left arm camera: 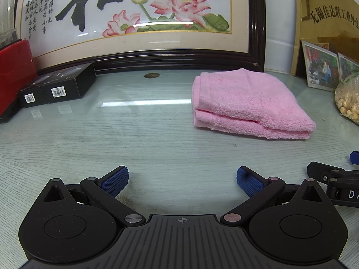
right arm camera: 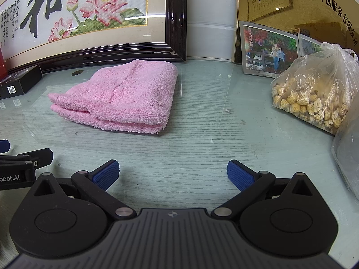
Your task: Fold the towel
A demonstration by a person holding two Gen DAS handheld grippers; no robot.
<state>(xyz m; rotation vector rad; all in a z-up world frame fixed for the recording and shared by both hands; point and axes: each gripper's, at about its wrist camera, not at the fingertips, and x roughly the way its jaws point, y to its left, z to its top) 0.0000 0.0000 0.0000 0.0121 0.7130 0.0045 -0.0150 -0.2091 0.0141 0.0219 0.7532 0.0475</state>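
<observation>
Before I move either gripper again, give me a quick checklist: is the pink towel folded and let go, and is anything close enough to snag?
1. Pink towel folded into a stacked bundle on the glass tabletop: ok.
2. Left gripper jaws wide open, nothing between them: ok.
3. Right gripper jaws wide open, nothing between them: ok.
4. Both grippers apart from the towel, bare glass between: ok.
5. Plastic bag of snacks stands apart from the towel, near the right gripper's side: ok, but watch it.
6. Fold edges evenly aligned: cannot tell; the near layers look slightly offset.
</observation>
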